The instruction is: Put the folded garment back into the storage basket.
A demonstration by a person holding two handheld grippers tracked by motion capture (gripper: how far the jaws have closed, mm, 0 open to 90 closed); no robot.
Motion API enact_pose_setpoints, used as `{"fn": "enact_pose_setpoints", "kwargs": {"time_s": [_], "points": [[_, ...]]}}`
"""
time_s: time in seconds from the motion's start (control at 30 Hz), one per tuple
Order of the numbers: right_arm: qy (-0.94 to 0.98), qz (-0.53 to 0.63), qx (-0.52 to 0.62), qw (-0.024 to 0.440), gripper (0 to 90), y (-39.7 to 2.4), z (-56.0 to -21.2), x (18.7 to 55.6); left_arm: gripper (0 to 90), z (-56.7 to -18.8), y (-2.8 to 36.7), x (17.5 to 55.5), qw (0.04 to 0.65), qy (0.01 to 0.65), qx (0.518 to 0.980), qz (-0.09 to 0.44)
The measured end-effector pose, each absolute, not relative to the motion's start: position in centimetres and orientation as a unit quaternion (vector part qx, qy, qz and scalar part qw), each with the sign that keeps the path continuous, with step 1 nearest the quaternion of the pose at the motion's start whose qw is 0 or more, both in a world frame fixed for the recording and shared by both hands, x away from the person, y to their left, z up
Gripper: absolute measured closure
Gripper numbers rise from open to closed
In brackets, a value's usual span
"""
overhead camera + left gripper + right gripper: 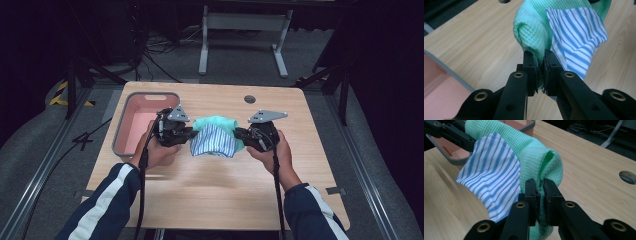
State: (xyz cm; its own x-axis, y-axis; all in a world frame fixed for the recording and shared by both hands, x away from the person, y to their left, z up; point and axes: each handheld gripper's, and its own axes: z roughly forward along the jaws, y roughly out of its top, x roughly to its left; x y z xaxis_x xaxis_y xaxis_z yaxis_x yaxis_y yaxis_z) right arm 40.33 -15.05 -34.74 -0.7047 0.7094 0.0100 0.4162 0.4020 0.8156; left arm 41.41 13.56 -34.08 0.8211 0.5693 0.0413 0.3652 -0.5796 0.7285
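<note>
A mint-green waffle cloth [218, 124] hangs above the table middle, stretched between both grippers, with a blue-and-white striped cloth [214, 142] folded against its near side. My left gripper [189, 134] is shut on the left edge of the green cloth [534, 37]; its black jaws pinch the fabric beside the striped cloth [576, 35]. My right gripper [240, 134] is shut on the right edge of the green cloth [541, 162], with the striped cloth [491, 172] hanging to the left of its jaws. The left gripper [461, 138] shows at the far end of the cloth.
A pink bin with a grey rim [131, 112] stands at the table's back left, just left of the left gripper. A round cable hole [250, 99] is in the wooden tabletop [220, 195] near the back edge. A metal stand [245, 30] is on the floor beyond.
</note>
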Motion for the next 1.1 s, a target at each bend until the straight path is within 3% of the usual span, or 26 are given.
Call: {"fn": "enact_pose_setpoints", "kwargs": {"time_s": [1.1], "points": [[0.838, 0.451, 0.267, 0.15, 82.8, -4.8, -31.7, 43.1, 82.5, -31.2, 23.0, 40.7, 0.339, 0.355, 0.848, 0.201]]}}
